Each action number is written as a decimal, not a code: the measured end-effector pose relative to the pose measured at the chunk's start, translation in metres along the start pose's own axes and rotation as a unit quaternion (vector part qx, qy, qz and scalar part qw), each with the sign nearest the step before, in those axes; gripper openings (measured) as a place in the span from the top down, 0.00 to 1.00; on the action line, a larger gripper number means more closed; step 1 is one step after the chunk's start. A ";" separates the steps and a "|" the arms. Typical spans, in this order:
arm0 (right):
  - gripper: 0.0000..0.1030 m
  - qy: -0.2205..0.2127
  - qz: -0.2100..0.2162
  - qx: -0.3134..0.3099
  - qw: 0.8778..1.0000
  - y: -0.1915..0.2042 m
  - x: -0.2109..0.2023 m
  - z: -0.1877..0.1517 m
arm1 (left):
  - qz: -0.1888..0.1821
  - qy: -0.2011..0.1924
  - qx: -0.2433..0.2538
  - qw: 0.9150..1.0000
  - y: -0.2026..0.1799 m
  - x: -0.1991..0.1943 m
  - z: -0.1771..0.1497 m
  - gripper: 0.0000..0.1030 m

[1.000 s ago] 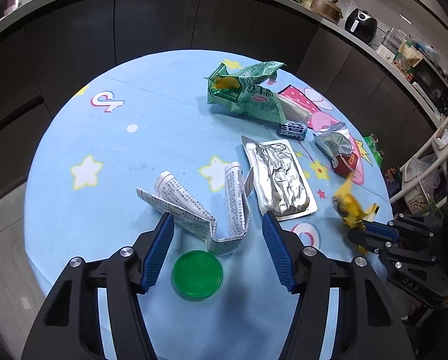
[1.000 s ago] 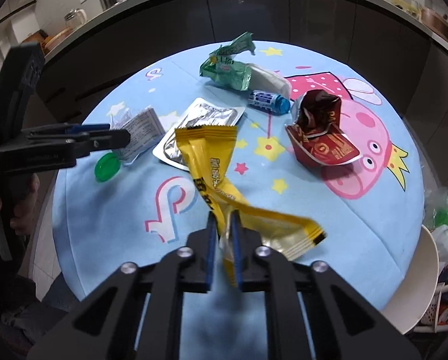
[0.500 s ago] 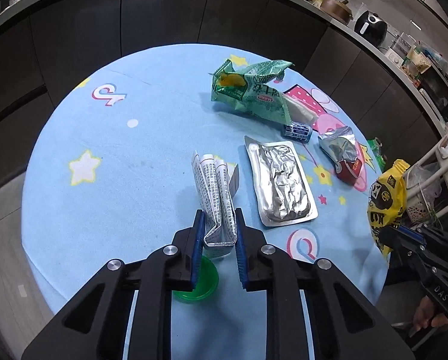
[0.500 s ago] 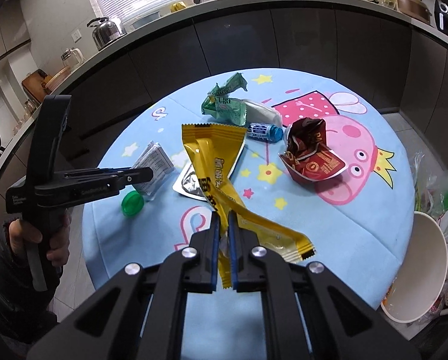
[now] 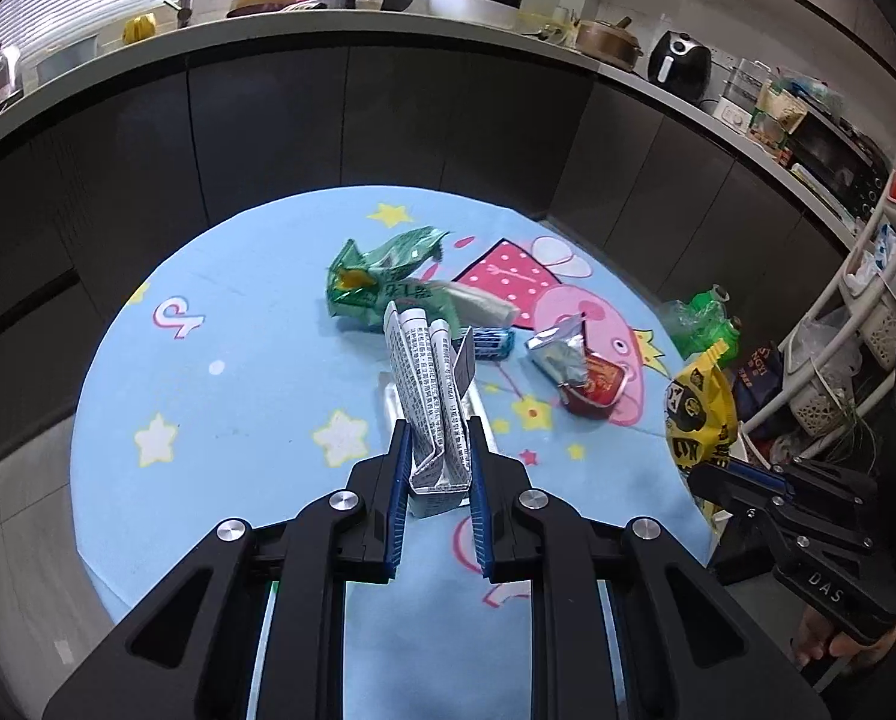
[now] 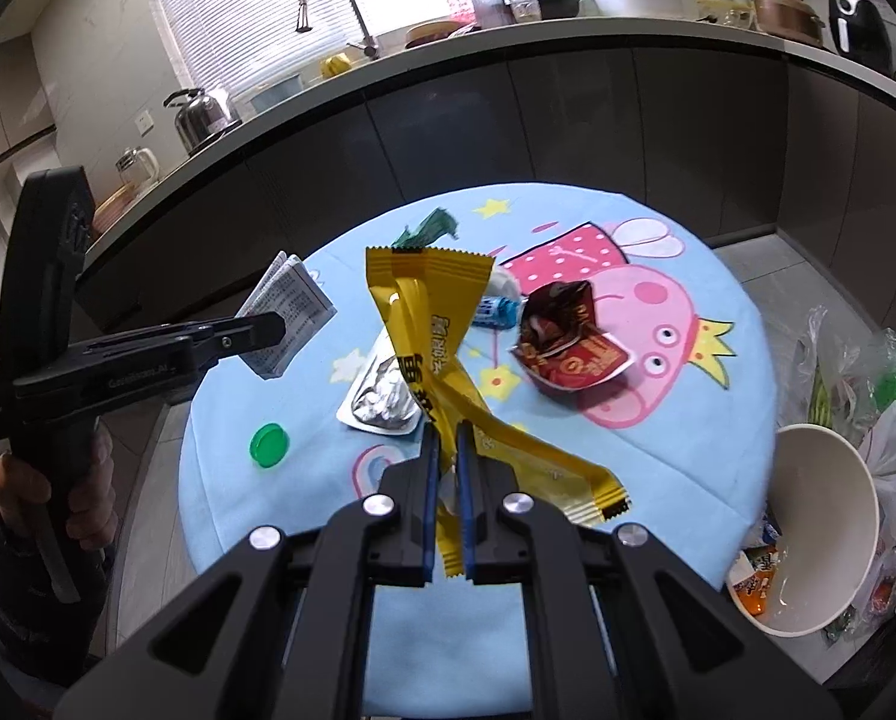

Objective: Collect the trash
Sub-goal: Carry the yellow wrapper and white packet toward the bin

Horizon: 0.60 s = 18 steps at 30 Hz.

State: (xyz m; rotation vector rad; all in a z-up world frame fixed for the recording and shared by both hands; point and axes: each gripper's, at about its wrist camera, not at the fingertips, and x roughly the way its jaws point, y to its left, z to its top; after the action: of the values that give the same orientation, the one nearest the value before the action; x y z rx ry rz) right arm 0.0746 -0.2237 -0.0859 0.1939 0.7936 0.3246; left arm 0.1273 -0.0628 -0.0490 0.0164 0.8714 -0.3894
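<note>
The left tool (image 5: 435, 450) is clamped on a folded white paper leaflet covered in fine black print (image 5: 426, 396), pleated into several upright layers and lifted clear of the round light-blue cartoon-printed surface (image 5: 237, 420); its print is too small to read. The right tool (image 6: 444, 450) is closed on a long, twisted yellow plastic snack wrapper with crimped ends (image 6: 429, 324), which bears bold black characters that cannot be made out and hangs above the surface.

On the surface lie a crumpled green foil bag (image 5: 381, 282), a flat silver foil blister pack (image 6: 381, 396), a small blue cylindrical tube (image 5: 493, 343), a torn red-and-silver foil pouch (image 6: 568, 342) and a round green plastic cap (image 6: 269, 445). The left tool's side shows pale lettering, blurred. The right tool's body reads "DAS" in the left wrist view.
</note>
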 end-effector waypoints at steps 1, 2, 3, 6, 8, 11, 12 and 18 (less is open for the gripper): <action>0.93 -0.005 -0.003 0.006 1.000 -0.005 -0.004 0.000 | -0.004 -0.002 0.006 1.000 -0.006 0.000 0.002 0.84; 0.93 -0.009 -0.005 0.011 1.000 -0.009 -0.007 0.000 | -0.007 -0.003 0.012 1.000 -0.012 0.000 0.004 0.84; 0.93 -0.013 -0.008 0.017 1.000 -0.013 -0.010 0.000 | -0.011 -0.005 0.019 1.000 -0.020 0.000 0.007 0.84; 0.93 -0.024 -0.020 0.030 0.999 -0.027 -0.022 -0.002 | -0.020 -0.007 0.035 0.999 -0.040 0.002 0.011 0.84; 0.93 -0.030 -0.027 0.039 0.998 -0.038 -0.029 -0.003 | -0.028 -0.008 0.044 0.999 -0.055 0.004 0.014 0.84; 0.92 -0.038 -0.039 0.054 0.997 -0.055 -0.037 -0.008 | -0.039 -0.004 0.057 0.998 -0.077 0.010 0.017 0.84; 0.92 -0.040 -0.042 0.060 0.997 -0.061 -0.040 -0.010 | -0.042 -0.003 0.062 0.997 -0.083 0.013 0.017 0.84; 0.92 -0.050 -0.063 0.099 0.992 -0.099 -0.054 -0.024 | -0.059 0.005 0.088 0.994 -0.121 0.028 0.020 0.84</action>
State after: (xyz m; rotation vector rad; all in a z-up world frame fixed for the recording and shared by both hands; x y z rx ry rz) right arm 0.0431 -0.3337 -0.0954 0.3411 0.7356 0.1150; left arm 0.1169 -0.1879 -0.0393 0.1295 0.8491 -0.5766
